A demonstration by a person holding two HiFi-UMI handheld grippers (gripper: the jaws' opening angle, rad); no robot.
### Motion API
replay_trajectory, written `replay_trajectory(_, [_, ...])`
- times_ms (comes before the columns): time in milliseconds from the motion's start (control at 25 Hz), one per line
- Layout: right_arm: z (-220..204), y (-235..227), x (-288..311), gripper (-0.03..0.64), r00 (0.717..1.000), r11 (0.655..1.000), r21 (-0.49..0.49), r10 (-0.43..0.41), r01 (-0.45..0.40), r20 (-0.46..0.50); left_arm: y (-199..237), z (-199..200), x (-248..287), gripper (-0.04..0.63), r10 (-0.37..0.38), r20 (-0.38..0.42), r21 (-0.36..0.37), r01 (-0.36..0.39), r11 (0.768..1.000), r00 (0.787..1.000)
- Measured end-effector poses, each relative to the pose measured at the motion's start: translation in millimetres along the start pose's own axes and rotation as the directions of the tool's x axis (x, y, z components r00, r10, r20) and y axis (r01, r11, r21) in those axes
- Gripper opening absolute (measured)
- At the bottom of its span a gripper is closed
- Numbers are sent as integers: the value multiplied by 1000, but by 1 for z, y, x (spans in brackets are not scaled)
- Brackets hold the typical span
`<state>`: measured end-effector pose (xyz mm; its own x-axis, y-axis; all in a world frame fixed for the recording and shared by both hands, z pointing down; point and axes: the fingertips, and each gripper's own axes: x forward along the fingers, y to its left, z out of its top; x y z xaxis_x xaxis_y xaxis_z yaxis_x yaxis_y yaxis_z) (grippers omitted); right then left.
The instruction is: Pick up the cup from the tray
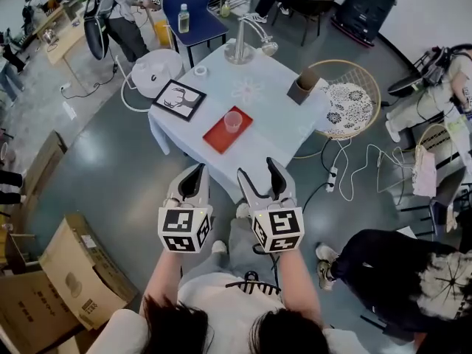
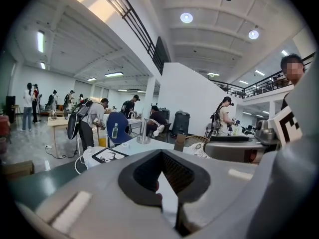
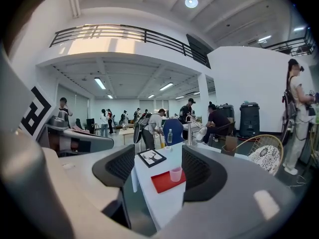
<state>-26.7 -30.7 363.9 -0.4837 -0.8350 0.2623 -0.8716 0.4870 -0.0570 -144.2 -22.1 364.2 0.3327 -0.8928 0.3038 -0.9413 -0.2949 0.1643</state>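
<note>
Item: cup [image 1: 233, 121], translucent pink plastic, tapered, upright on a flat red rectangular tray [image 1: 214, 139] by the near edge of the white-clothed tabletop [image 1: 276, 116]. Your right gripper [image 1: 258, 171] gapes empty; your left gripper [image 1: 193, 177] is closed on nothing

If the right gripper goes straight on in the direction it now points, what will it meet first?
The right gripper would probably meet the cup on the red tray, framed between its open, empty jaws in the right gripper view. The white table's near edge might come first; depth is unclear.
</note>
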Motion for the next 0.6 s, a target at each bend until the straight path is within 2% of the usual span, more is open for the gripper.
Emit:
replay_trajectory(240, [-19,-23,62,351,1000,1000,-23,2,-2,-9,13,-5,46,0,6,-30,-6,-6,1000,1000])
replay_trajectory(400, [-41,-36,103,365,999,998,-51,22,-24,-42,23,-17,77,0,37,-60,54,-34,998,998])
replay_trajectory(600, [-69,-53,154,376,998,998,-64,26,-29,-53,36,-34,113,0,30,-91,-36,-34,999,995])
